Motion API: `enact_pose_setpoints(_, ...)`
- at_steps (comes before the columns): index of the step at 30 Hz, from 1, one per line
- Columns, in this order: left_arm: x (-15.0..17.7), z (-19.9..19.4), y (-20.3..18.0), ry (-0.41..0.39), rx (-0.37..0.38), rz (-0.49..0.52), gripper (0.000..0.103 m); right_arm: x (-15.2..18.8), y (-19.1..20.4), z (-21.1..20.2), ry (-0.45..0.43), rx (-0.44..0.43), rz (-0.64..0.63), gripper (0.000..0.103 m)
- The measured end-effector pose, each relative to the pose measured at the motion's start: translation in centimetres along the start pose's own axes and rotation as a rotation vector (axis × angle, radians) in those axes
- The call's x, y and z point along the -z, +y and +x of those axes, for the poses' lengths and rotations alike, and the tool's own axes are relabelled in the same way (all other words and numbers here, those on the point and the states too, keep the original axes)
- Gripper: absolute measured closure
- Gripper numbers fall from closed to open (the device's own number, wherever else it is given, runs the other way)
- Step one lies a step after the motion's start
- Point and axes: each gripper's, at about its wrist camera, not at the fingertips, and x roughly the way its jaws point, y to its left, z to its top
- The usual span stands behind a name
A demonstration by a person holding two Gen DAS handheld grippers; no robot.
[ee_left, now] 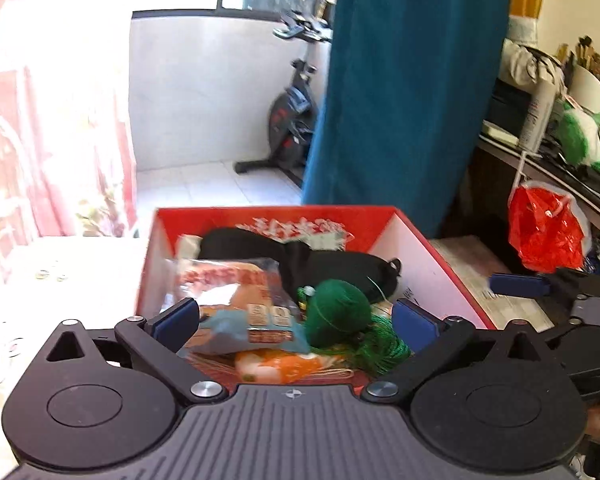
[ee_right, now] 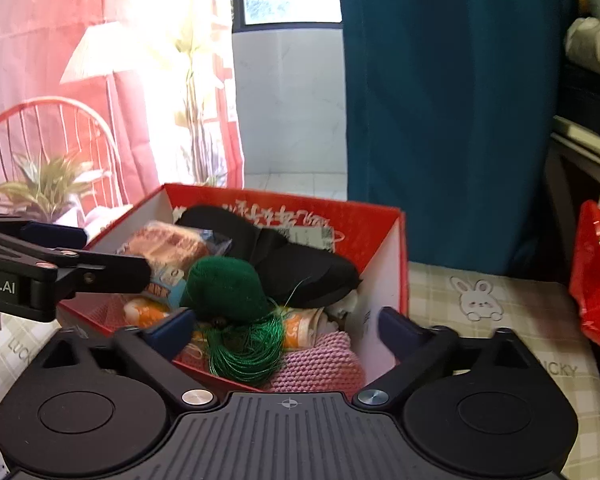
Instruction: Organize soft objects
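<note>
The red box (ee_right: 384, 264) is sitting on the counter (ee_right: 500, 320), directly ahead of and below both grippers. The soft things are lying inside it, with the green tassel ball (ee_right: 224, 288) on top. The left gripper (ee_left: 296, 318) and the right gripper (ee_right: 286, 326) are both standing spread wide, pinching nothing. The ball is lying closest between the right gripper's fingers.

Red box (ee_right: 384, 240) filled with green tassel (ee_right: 228, 288), black pouch (ee_right: 300, 268), snack packets (ee_left: 236, 292).
</note>
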Motion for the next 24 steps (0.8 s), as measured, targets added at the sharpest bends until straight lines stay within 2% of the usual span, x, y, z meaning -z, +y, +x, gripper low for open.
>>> enact_pose_setpoints(4, -0.4, -1.9, 0.3, -0.021, -0.075, -0.008, 0.0, -0.6, 0.3, -1.6, -0.011, 0.012, 0.003, 0.001)
enact_pose_setpoints(6, -0.6, -3.3, 0.2, -0.055, -0.116, 0.013, 0.0, -1.0, 0.4, -2.6, -0.022, 0.014, 0.014, 0.001)
enact_pose_setpoints(10, -1.0, -6.2, 0.3, -0.102, -0.116, 0.024, 0.0, -1.8, 0.6, -4.9, -0.04, 0.015, 0.041, 0.0)
enact_pose_setpoints(16, -1.5, -11.2, -0.4, -0.152, -0.181, 0.053, 0.0, -3.0, 1.6, -9.2, -0.078, 0.073, 0.086, 0.0)
enact_pose_setpoints(19, -1.6, -13.9, -0.9, -0.173, -0.191, 0.078, 0.0, -3.5, 2.1, -12.0, -0.118, 0.079, 0.098, 0.0)
enact_pose_setpoints(24, -1.5, -18.8, -1.8, -0.222, -0.235, 0.064, 0.0, -4.0, 3.0, -17.2, -0.181, 0.091, 0.098, 0.0)
